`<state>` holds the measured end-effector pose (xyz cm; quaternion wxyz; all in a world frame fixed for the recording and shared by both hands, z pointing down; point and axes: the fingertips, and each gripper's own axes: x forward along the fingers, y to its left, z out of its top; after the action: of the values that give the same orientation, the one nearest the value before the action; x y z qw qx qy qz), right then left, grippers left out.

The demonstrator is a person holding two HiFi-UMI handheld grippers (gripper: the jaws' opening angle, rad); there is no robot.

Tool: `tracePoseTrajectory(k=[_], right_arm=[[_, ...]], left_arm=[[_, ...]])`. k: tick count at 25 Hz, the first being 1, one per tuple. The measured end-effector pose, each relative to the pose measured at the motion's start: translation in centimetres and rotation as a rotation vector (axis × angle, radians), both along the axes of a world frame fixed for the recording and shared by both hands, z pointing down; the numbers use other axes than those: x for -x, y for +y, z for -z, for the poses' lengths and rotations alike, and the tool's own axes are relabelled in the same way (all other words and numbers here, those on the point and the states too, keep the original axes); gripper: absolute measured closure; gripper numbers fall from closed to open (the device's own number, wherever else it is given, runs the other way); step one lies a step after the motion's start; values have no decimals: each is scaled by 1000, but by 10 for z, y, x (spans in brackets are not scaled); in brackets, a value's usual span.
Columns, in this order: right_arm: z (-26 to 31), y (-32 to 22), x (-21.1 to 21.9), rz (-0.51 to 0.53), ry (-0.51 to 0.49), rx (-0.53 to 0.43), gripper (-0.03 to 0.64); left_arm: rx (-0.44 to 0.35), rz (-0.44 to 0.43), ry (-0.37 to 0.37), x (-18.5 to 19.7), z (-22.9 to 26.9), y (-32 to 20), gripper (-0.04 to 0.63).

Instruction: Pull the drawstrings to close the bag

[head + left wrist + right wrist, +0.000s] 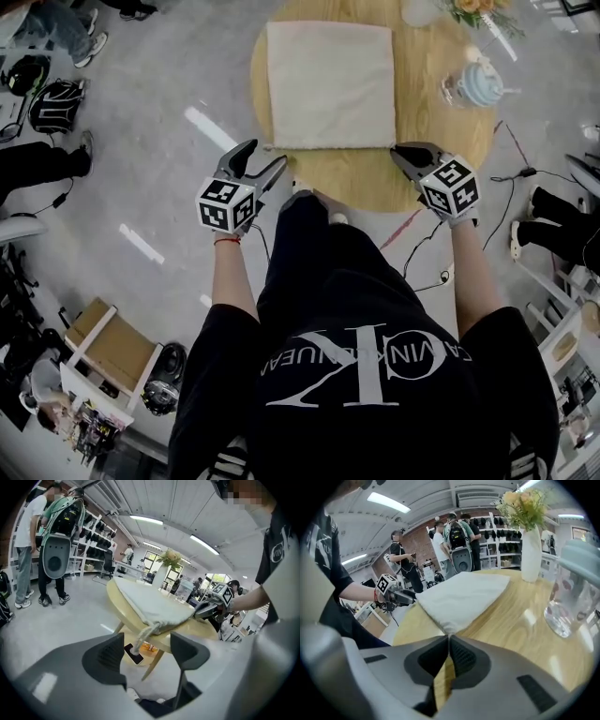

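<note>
A beige cloth drawstring bag [328, 84] lies flat on the round wooden table [375, 183]. My left gripper [267, 155] is at the bag's near left corner, jaws wide open. In the left gripper view the left drawstring [140, 639] hangs off the table edge between the jaws [146, 641], and neither pad touches it. My right gripper [396, 150] is at the near right corner. In the right gripper view its jaws [449, 638] are shut, and the bag [459, 597] tapers to a point into their tips. The string there is hidden by the jaws.
A white vase of flowers [529, 550] and a glass jug [572, 592] stand on the table's far right side. A phone [133, 654] lies on the floor under the table. Cables [506, 173] run across the floor at right. People [28, 550] and shelves stand around.
</note>
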<state>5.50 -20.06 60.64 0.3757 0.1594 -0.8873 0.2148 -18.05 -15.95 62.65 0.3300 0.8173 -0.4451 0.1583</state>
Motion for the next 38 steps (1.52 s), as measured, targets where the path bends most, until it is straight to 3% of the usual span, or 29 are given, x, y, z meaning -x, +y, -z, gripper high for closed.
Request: tracePoseTrajectory(k=[4,7,12,16,21,23,27,32,34,38], right_arm=[[-3,2,-1,9,6,3,594],[-3,3,1,11,6,5,594],[-4,2,1,19,5,5,594],[-5,2,0,27,23,-26,594],[-1,-4,-2,37,98,-152,594],[7,-7,-1,37,122,-214,594],[23,-16,-2,19,143,-334,594],[42,-23,0,-24,190,-483,595],[49,-25,0,-17,226,-533,595],[66,-31,-1,-15,260,-602,595]], left_arm=[[34,-9,65,-5,-1,-7,327],[66,-12,52,-11,-3,-7,359],[106,78,147,-9,-1,-3,423],[144,108,134,-9,0,0,471],[121,128,22,-9,3,1,504],[83,119,-84,-5,7,3,577],[2,109,-296,2,20,0,577],[-109,192,-495,19,50,-13,577],[-140,230,-539,24,63,-19,577],[-191,277,-541,30,94,-33,577]])
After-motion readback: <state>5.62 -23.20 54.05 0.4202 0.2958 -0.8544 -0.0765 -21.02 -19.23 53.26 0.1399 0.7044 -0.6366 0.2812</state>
